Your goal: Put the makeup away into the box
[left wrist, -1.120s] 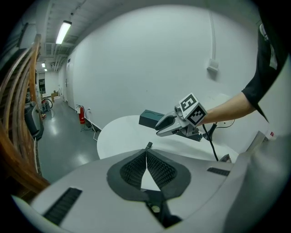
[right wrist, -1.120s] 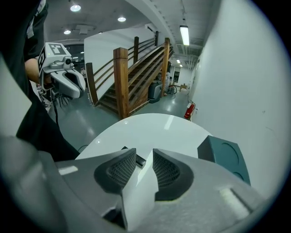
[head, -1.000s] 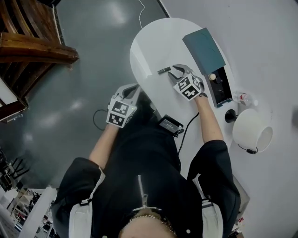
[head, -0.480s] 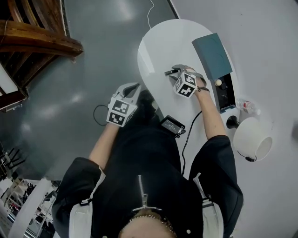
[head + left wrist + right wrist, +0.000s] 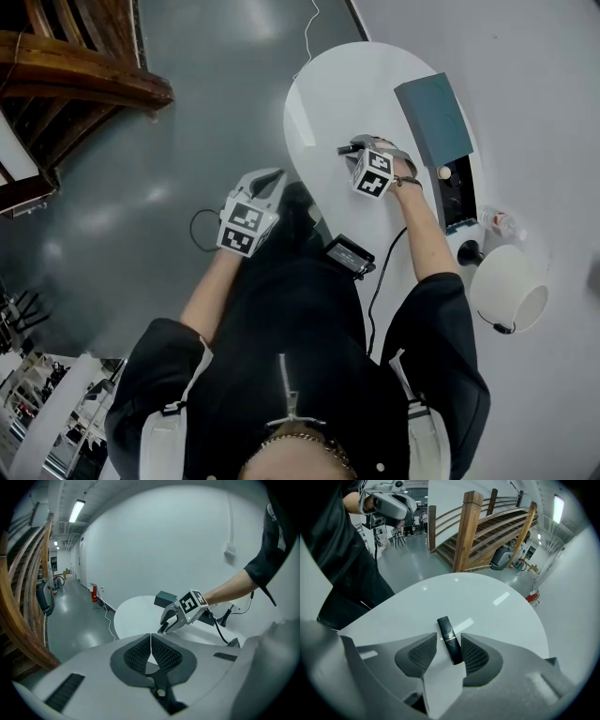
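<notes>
1. Head view: the right tongs (image 5: pixel 358 148) point steeply down onto the white round surface (image 5: pixel 323 94), right over a small dark lipstick (image 5: pixel 343 149) lying there. The open box (image 5: pixel 457 192) sits well off to the picture's right, by the far edge, with its teal lid (image 5: pixel 434 108) beside it. The left tongs (image 5: pixel 267 176) hang off the surface, over the person's lap, so the right hand is far nearer the lipstick.

2. Left gripper view: the left tongs (image 5: pixel 150 644) are pressed together with nothing between them. They point toward the surface (image 5: pixel 136 616) from well apart.

3. Right gripper view: the lipstick (image 5: pixel 449 641) lies flat on the surface, in the gap of the right tongs (image 5: pixel 449 637). Its long axis runs along the gap, away from the camera, with the far end leaning slightly left. The jaws are spread and have just been closing. The tube sits against the right pad, with a gap at the left one. I judge that a straight squeeze would take it by its long sides.
</notes>
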A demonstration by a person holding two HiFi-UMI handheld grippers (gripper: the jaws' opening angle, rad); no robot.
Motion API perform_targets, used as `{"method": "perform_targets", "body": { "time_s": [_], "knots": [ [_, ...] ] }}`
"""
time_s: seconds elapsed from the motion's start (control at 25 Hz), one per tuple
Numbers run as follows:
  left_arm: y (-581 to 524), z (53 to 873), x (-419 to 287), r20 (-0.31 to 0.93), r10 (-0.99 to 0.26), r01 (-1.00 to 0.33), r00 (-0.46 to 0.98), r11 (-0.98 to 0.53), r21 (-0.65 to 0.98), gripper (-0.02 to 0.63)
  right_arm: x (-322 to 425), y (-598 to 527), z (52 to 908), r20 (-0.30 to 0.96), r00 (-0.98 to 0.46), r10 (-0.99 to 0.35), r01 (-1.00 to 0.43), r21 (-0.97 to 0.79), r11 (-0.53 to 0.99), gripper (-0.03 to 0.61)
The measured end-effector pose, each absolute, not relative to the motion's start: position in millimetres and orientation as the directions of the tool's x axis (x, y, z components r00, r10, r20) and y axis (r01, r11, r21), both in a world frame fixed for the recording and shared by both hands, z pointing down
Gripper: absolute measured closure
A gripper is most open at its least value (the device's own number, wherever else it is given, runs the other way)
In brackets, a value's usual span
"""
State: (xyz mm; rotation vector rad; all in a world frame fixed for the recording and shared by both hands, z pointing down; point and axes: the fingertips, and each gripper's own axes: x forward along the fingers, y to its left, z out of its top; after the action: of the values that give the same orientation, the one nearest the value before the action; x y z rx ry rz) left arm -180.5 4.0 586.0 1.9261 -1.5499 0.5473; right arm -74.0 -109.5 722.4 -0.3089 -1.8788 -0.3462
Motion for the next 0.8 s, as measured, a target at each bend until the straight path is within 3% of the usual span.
{"method": "perform_targets", "body": {
  "time_s": [0.2,0.8],
  "knots": [
    [5,588,-180,0.653,-0.722,-0.973,0.227,-0.136,0.188,0.599,-72,-108,724,0.945,-0.325,0.047,0.352,0.075,0.933,0.487],
    [5,582,-175,0.644,-0.719,-0.965,0.26,-0.175,0.195,0.598,-70,-112,705,0.922,-0.387,0.006,0.196,0.076,0.978,0.491]
  ]
}}
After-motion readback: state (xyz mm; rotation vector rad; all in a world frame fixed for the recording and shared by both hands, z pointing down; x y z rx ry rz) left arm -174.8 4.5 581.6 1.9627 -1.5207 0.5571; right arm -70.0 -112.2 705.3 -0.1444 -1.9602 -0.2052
